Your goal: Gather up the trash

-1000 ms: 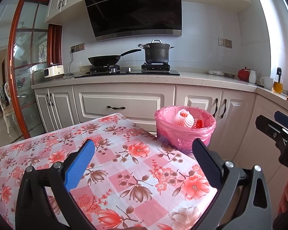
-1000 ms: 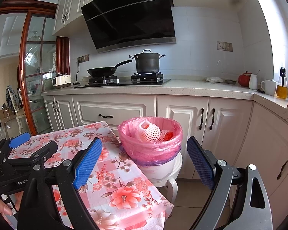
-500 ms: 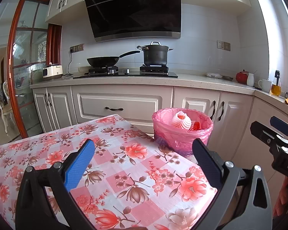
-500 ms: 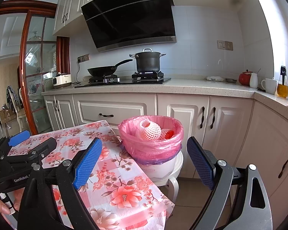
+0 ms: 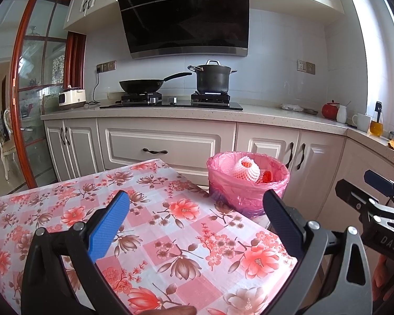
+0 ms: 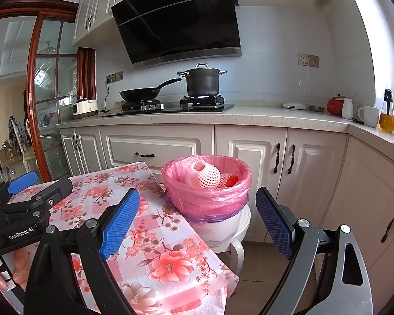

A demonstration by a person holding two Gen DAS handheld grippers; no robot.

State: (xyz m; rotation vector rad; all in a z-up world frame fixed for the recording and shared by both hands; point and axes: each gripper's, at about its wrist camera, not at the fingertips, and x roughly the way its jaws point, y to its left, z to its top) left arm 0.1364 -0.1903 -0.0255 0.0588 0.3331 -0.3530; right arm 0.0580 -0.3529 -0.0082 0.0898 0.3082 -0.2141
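Kitchen unchanged; trash bin [image 5: 247, 183] now slightly lower, both grippers empty

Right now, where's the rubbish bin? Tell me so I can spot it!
Find the table with the flowery pink cloth. Just past its far corner, a white stool carries the bin. It's the only thing lined with a shiny pink bag, with white foam netting inside.

Table [image 5: 170, 236] hides bin [image 5: 247, 197] base; red item [image 6: 229, 179] half buried, unidentifiable.
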